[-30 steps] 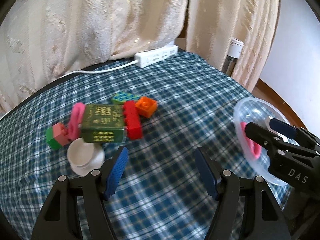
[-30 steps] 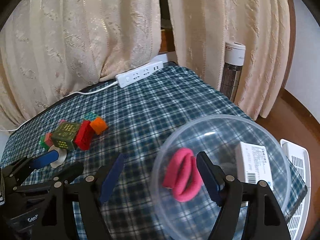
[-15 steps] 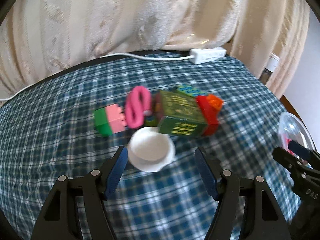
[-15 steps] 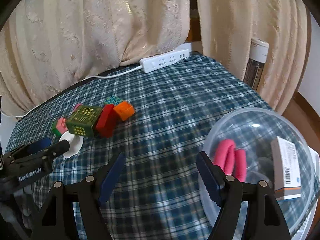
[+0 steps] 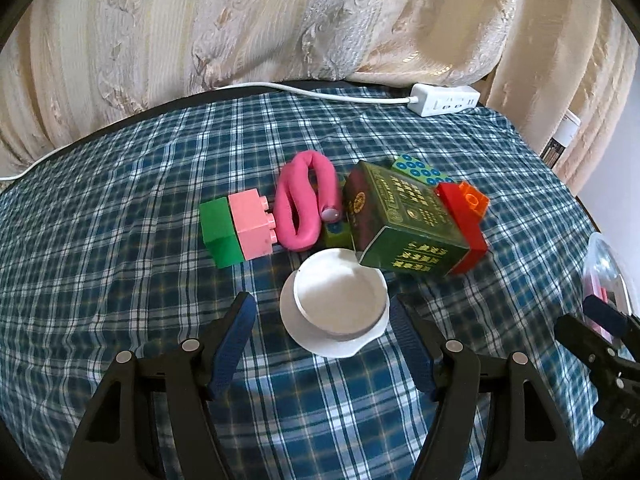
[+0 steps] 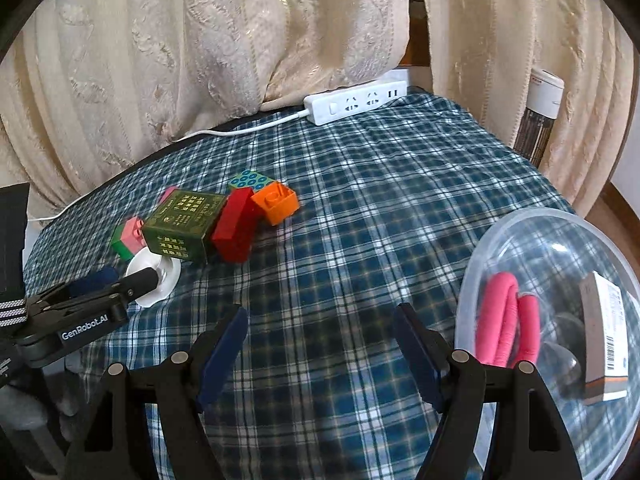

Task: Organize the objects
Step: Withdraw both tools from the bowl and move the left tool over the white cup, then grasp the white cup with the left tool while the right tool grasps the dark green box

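Clutter now fills the left wrist view: the left tool [image 5: 322, 330], released and empty, has swung over from the bowl to straddle the white cup [image 5: 335, 307], likely the next pick. The cup sits upright, touching the green box [image 5: 404, 220].

In the right wrist view, the right tool [image 6: 320, 340] hangs released left of the clear bowl [image 6: 560, 232] on the bench [image 6: 380, 200].

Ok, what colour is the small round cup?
White, clearest in the left wrist view.
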A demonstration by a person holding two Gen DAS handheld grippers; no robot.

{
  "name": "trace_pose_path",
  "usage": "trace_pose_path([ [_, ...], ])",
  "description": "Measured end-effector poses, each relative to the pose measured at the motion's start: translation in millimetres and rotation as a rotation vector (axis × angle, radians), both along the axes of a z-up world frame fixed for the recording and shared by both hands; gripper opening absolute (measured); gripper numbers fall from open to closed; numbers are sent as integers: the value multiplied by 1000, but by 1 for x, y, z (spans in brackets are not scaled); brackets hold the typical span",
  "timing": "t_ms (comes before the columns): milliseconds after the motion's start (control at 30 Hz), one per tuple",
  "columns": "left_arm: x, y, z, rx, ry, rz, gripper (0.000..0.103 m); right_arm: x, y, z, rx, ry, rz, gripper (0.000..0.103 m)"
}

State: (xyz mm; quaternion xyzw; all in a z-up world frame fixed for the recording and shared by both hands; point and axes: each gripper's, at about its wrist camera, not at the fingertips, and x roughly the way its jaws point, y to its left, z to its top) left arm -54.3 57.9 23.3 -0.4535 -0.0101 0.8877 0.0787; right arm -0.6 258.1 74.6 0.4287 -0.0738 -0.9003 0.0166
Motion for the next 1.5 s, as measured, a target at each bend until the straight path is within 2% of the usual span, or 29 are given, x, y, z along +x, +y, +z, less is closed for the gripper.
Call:
trace_pose_path([
  [467, -14, 6, -10, -35, 0, -3, 70, -15, -9, -5, -16, -18, 18, 78],
  [533, -14, 4, -11, -44, 2, -3, 66, -16, -11, -6, -16, -21, 21, 78],
  [567, -14, 4, -11, -44, 2, -6, 59, -17, -11, -6, -17, -23, 22, 78],
  [600, -14, 4, -11, -43, 1, -6, 58, -18, -12, -7, -17, -25, 25, 78],
  [633, -13, 3, -10, -43, 6, -8, 53, -18, -13, -7, -18, -26, 27, 78],
  [967, 1, -7, 1, -64, 30, 13, 53, -20, -19, -5, -63, -38, 55, 78],
  [1200, 18, -25, 13, -75, 65, 50, 53, -26, -31, -1, -156, -52, 119, 79],
  [1300, 24, -32, 16, -70, 76, 61, 53, -32, -35, -2, -239, -59, 135, 88],
  [1500, 30, -45, 20, -59, 90, 76, 53, -49, -42, -9, -358, -92, 138, 89],
])
